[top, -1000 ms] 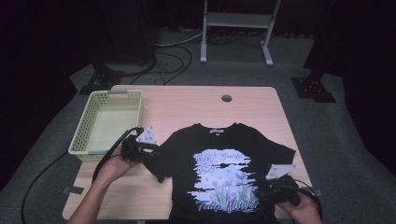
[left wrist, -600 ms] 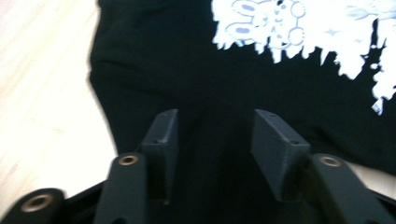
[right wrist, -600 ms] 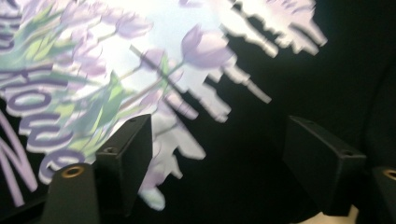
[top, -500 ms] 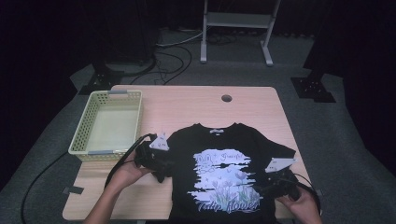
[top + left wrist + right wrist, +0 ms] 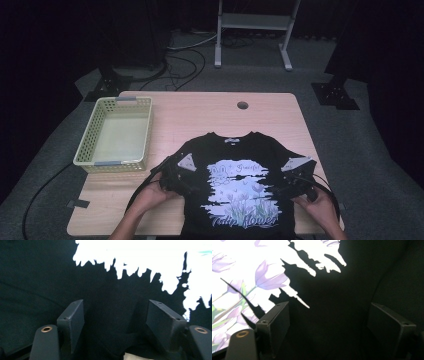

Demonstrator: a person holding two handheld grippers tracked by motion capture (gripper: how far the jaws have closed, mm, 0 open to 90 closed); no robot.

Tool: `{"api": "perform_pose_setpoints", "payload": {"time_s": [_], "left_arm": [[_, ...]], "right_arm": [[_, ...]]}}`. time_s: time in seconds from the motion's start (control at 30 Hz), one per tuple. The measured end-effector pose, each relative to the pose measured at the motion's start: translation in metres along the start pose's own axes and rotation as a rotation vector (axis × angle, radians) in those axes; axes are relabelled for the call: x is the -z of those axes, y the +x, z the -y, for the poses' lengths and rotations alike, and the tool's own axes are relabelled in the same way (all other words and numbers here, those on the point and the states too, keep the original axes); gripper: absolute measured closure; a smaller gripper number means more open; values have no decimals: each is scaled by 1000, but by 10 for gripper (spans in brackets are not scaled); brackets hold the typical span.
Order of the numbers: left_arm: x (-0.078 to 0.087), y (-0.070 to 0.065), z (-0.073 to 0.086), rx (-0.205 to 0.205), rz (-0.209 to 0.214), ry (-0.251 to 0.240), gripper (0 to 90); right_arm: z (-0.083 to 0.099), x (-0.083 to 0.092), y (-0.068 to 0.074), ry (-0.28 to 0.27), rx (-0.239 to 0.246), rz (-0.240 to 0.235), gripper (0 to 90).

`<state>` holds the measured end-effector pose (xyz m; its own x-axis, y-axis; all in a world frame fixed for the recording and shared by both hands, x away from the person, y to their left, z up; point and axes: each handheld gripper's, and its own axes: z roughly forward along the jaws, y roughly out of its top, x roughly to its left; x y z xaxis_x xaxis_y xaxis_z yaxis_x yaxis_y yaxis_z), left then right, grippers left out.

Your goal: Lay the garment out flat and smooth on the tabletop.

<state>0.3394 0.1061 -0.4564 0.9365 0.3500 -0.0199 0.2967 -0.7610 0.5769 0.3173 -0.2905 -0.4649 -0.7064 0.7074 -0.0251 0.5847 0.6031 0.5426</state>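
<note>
Clearly the black cotton T-shirt with the pale tulip print (image 5: 240,192) is a soft, light thing: it lies spread flat, front up, on the near half of the pale wooden bench (image 5: 200,117), collar toward the far edge, hem at the near edge. It will fold and sag wherever it is lifted, and a single pinch would likely drag only the top layer, so the sensible hold is at an edge, with both layers of cloth between the pads. A grip on the printed middle would merely bunch it.

At the shirt's left side, below the sleeve, are the left tongs (image 5: 192,186), pointing inward over the cloth; in the left gripper view their jaws stand apart over plain black fabric, and they have just been opening, nothing pinched between them. At the right side, beside the print, the right tongs (image 5: 280,191) point inward too. Their jaws have also just been opening and stand spread above the fabric, released. Both forearms come in low from the near edge, hands close to the bench.

Far left stands a pale yellow perforated plastic basket (image 5: 89,142), apart from the shirt.
</note>
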Motion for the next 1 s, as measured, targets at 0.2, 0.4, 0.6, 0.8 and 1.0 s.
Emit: {"api": "perform_pose_setpoints", "payload": {"time_s": [0.2, 0.4, 0.6, 0.8, 1.0], "left_arm": [[-6, 7, 0, 19, -25, -3, 292], [-8, 25, -2, 51, -67, -7, 293], [-11, 44, -10, 84, -100, 19, 292], [-14, 65, -15, 129, -136, 8, 291], [-17, 84, -19, 172, -175, -5, 280]], "right_arm": [[-7, -5, -4, 7, -14, 0, 175], [-19, -12, -9, 20, -33, 9, 175], [-33, -19, -15, 39, -47, 16, 174], [-47, -28, -24, 42, -67, 29, 173], [-63, -39, -33, 49, -81, 39, 172]]}}
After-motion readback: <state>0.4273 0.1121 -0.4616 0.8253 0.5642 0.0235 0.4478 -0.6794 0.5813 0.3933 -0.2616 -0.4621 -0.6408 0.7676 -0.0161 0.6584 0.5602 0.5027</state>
